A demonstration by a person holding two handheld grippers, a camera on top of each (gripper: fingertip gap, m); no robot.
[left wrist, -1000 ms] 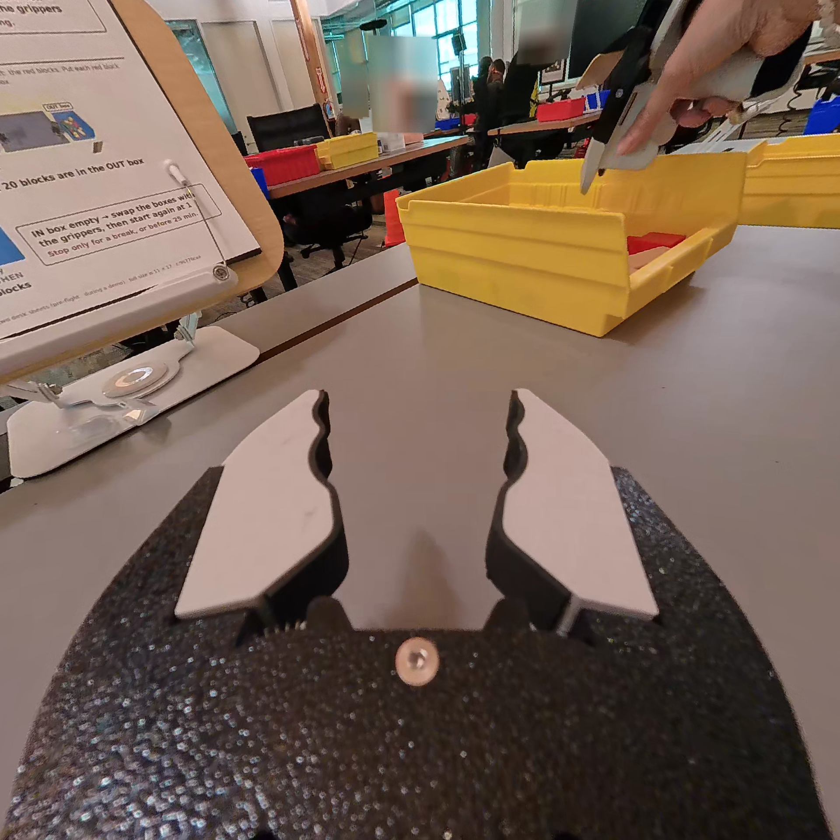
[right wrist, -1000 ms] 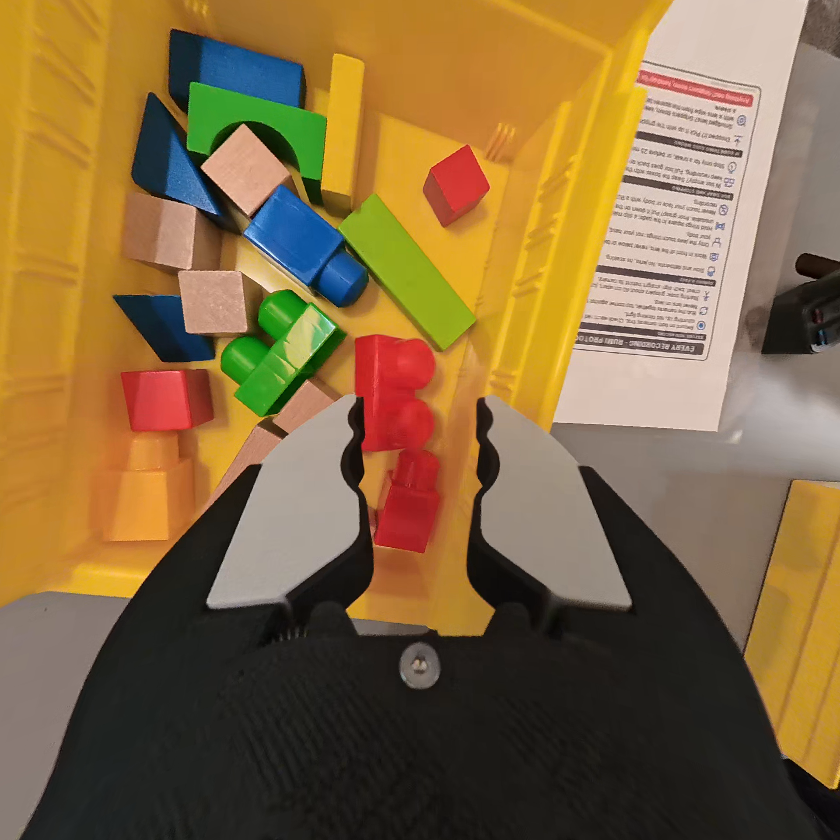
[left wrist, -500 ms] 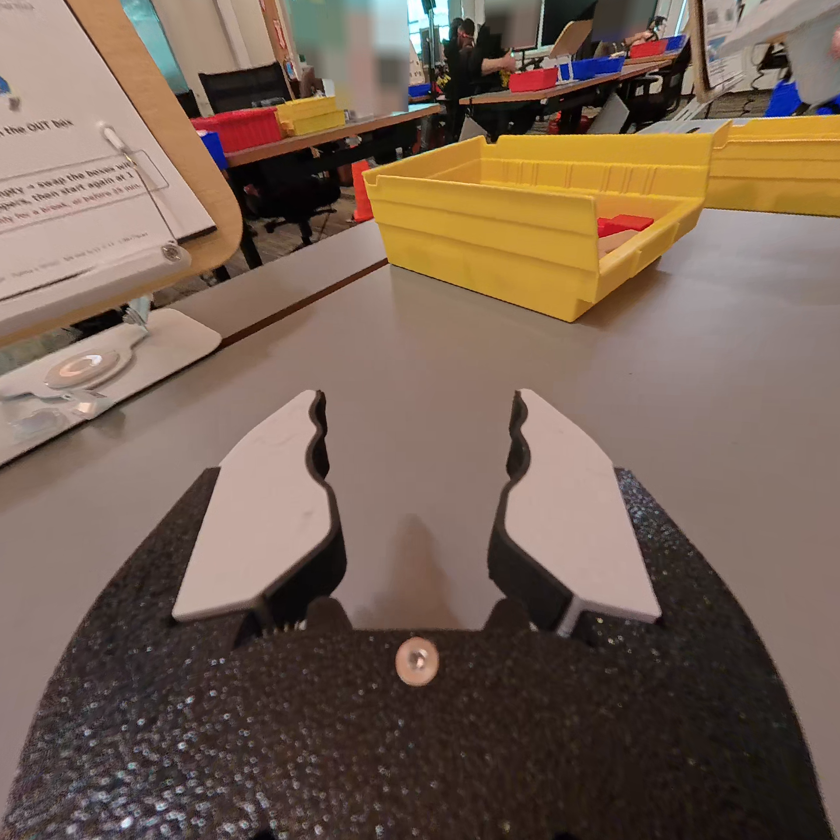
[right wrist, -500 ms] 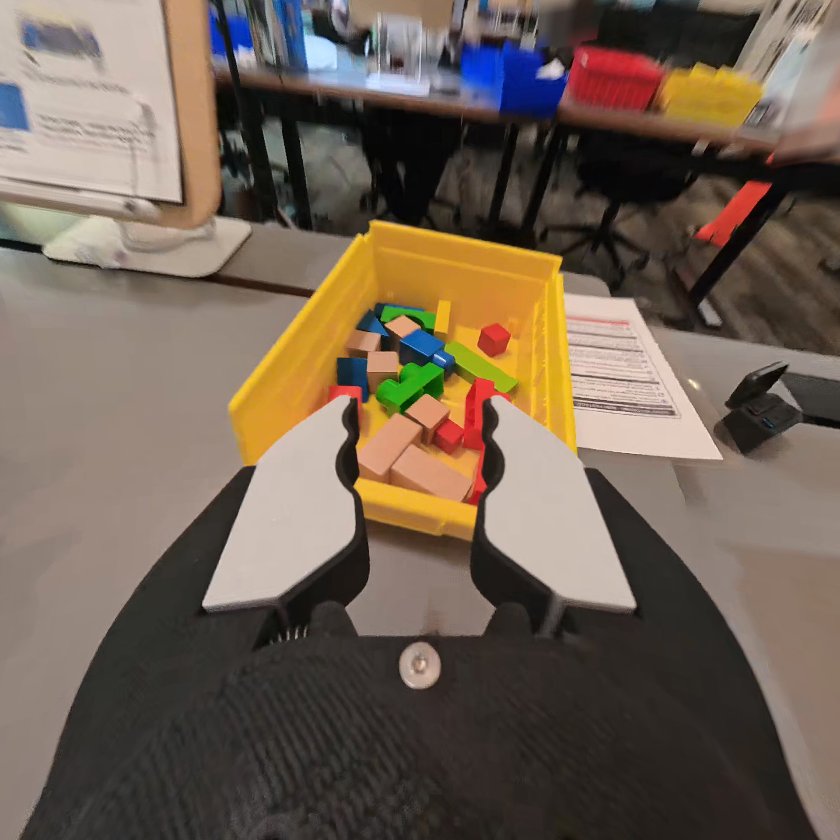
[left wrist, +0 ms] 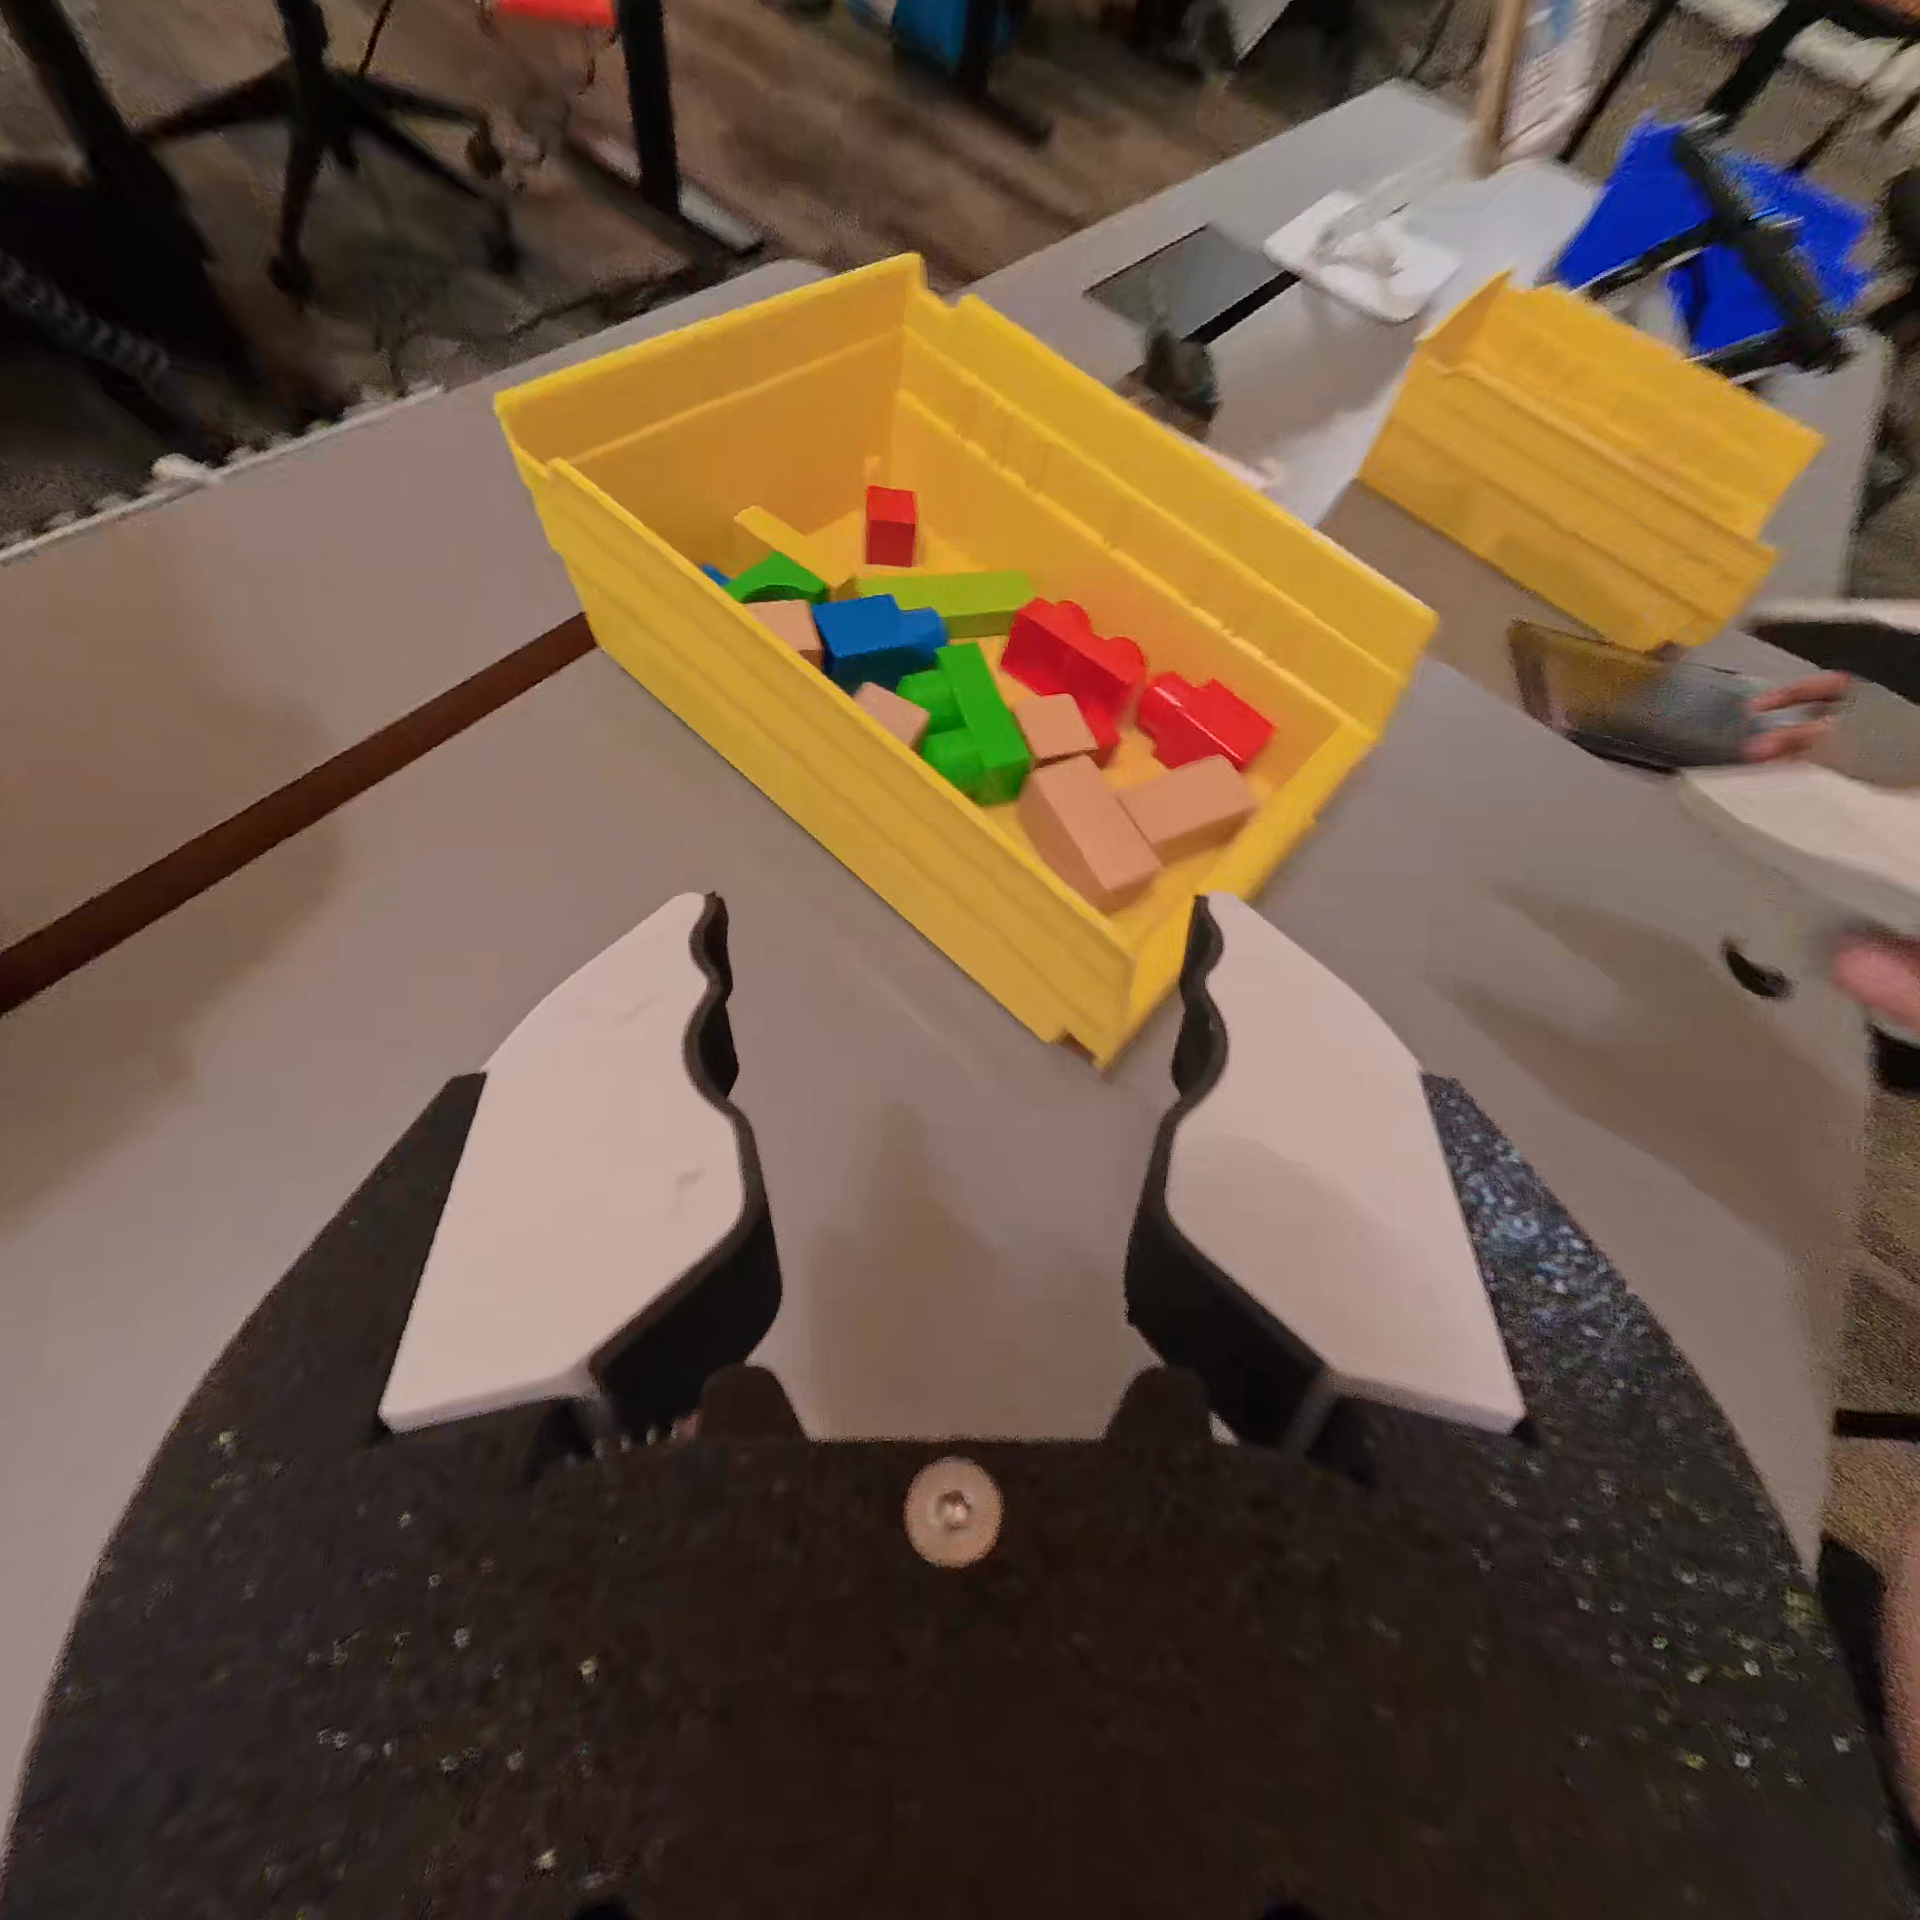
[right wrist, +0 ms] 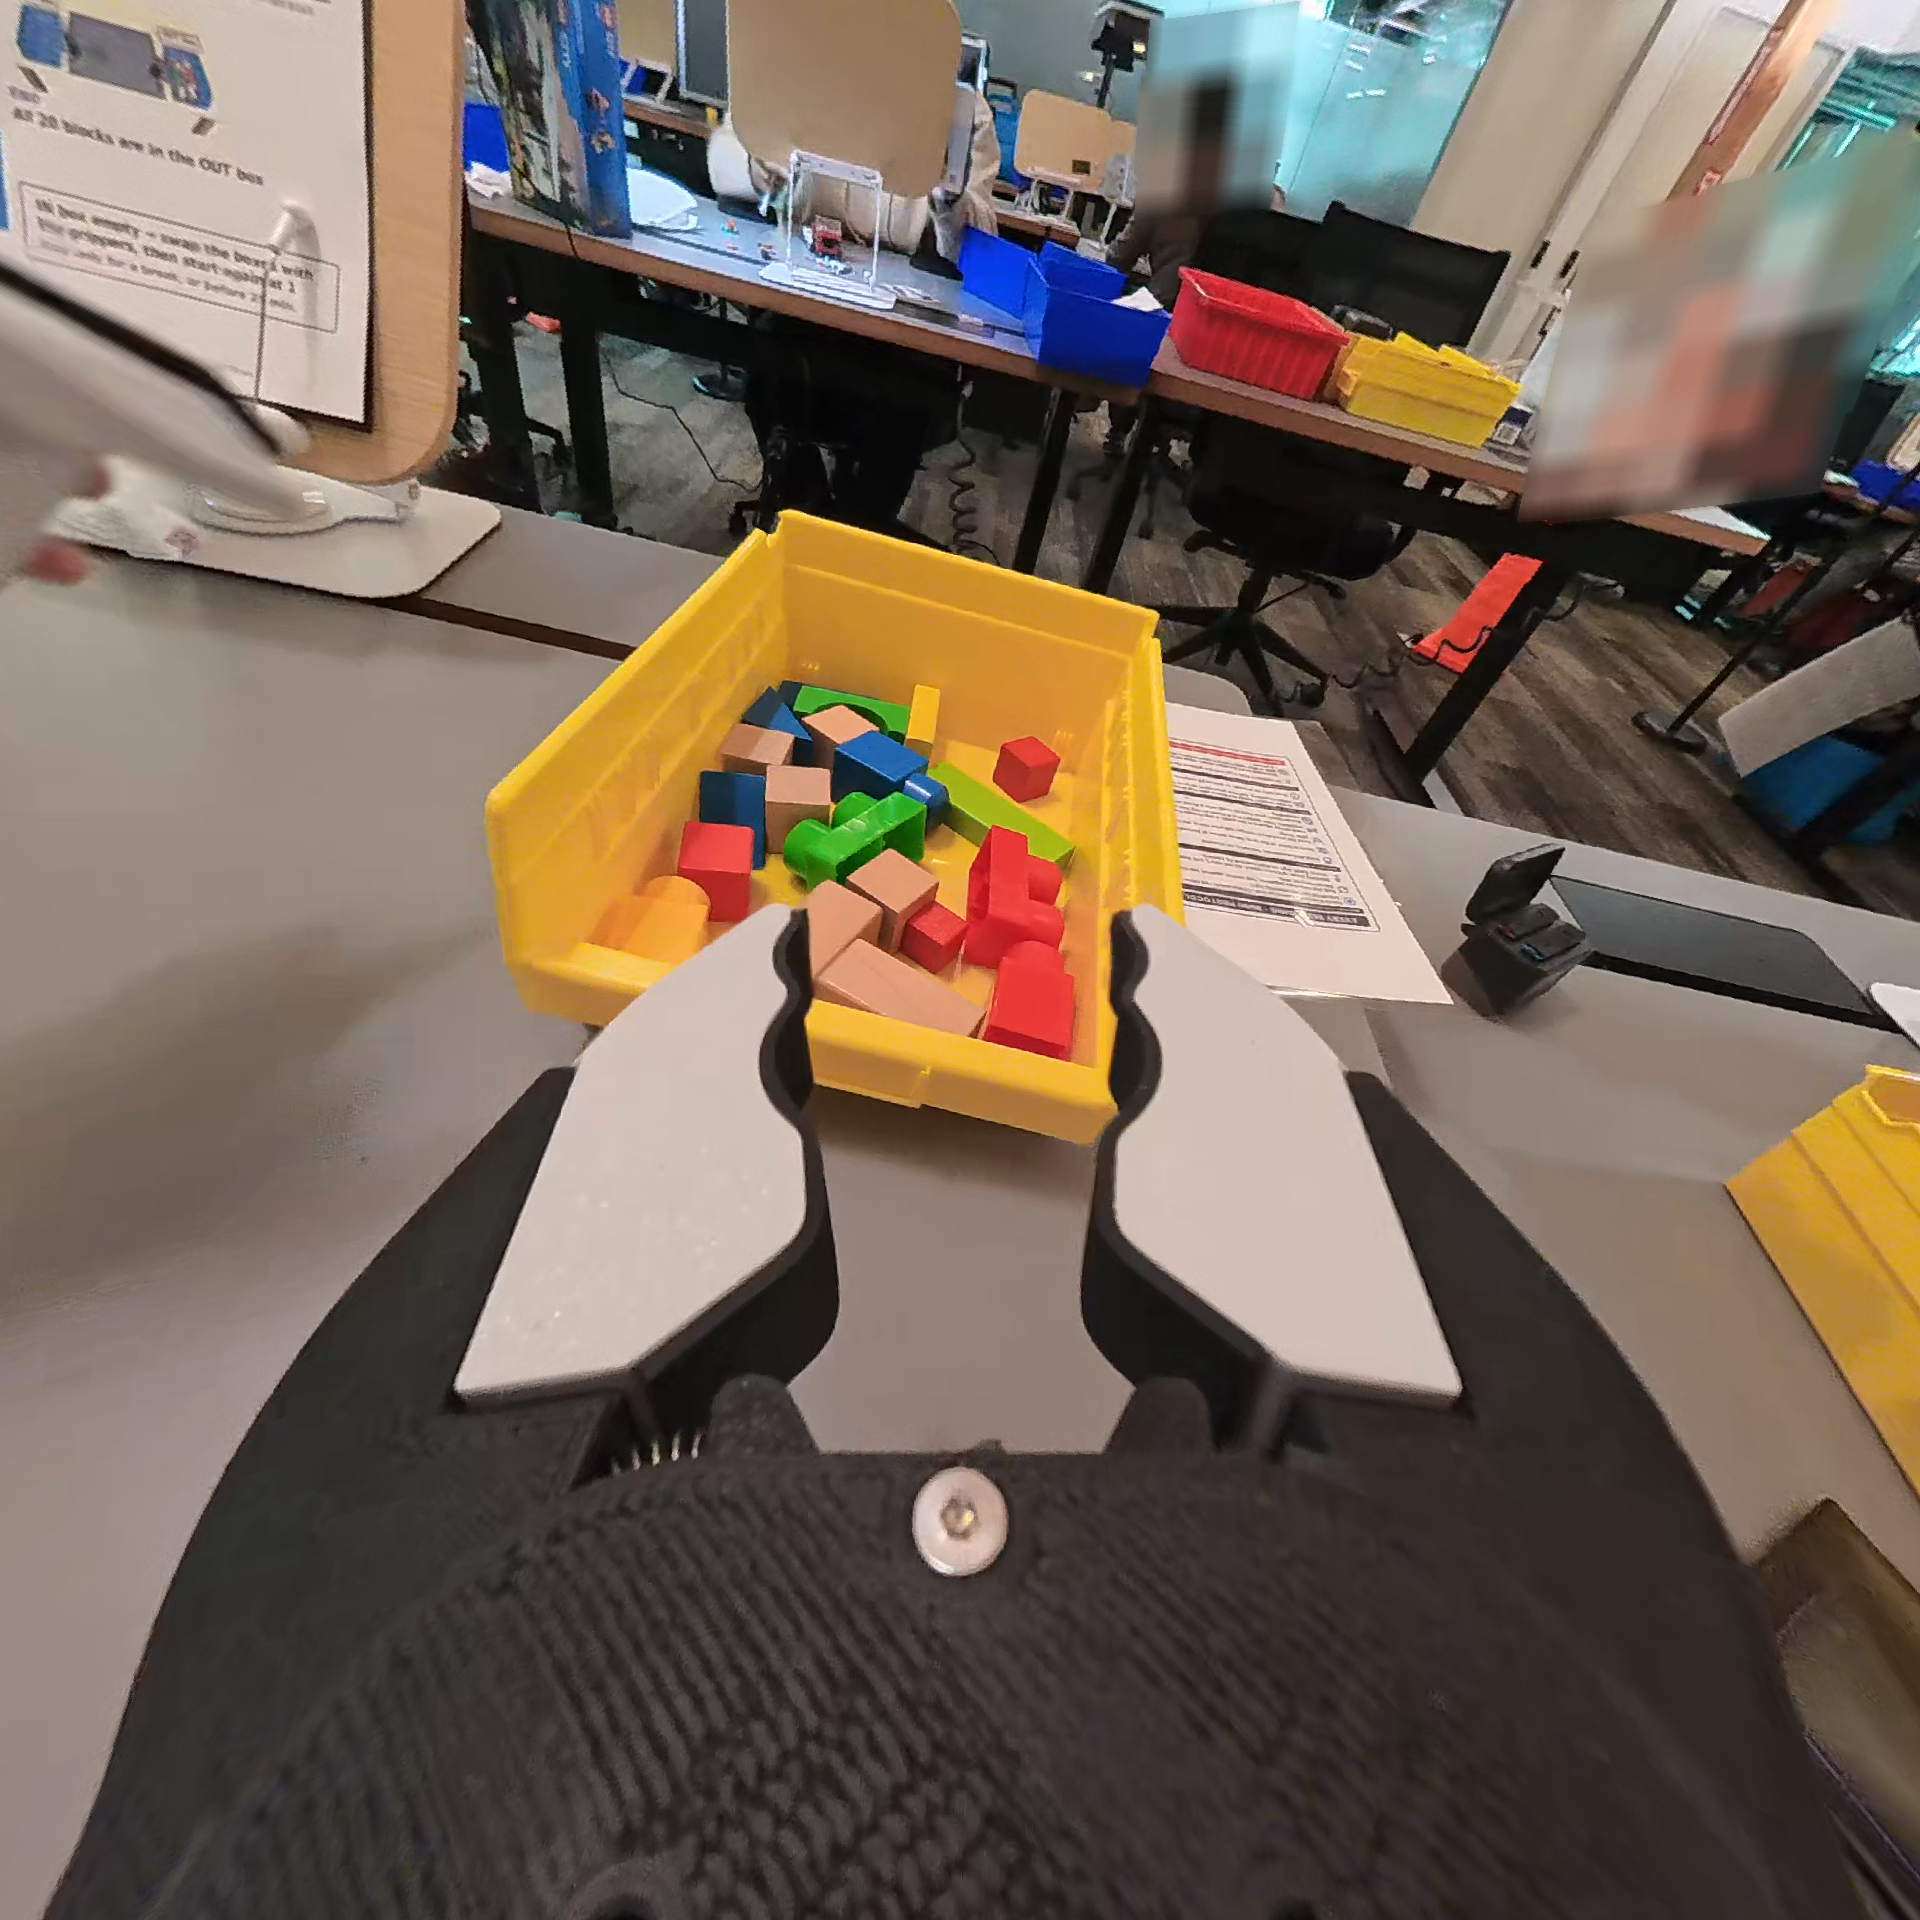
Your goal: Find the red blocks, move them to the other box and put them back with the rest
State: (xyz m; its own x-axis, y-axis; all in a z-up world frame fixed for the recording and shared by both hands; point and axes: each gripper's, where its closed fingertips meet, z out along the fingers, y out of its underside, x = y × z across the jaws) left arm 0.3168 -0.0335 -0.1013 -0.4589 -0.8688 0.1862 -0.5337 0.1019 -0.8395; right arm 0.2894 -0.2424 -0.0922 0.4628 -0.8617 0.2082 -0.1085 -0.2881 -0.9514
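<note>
A yellow box (right wrist: 613,790) on the grey table holds mixed blocks, among them several red blocks (right wrist: 1013,894). In the left wrist view the same box (left wrist: 831,769) lies ahead, with red blocks (left wrist: 1075,655) near its right wall. My right gripper (right wrist: 956,966) is open and empty, above the table just short of the box's front rim. My left gripper (left wrist: 956,961) is open and empty, above the table beside the box's near corner. A second yellow box (left wrist: 1569,468) stands farther right; its edge also shows in the right wrist view (right wrist: 1839,1226).
A document stand (right wrist: 260,312) with a printed sheet is at the back left. A paper sheet (right wrist: 1278,842) and a small black case (right wrist: 1517,925) lie right of the box. A person's hand (left wrist: 1808,717) shows at the right edge. Desks with coloured bins stand behind.
My right gripper has drawn back and up from inside the box, open and holding nothing. My left gripper has swung from the far box toward the block-filled box. Both have opened a little wider.
</note>
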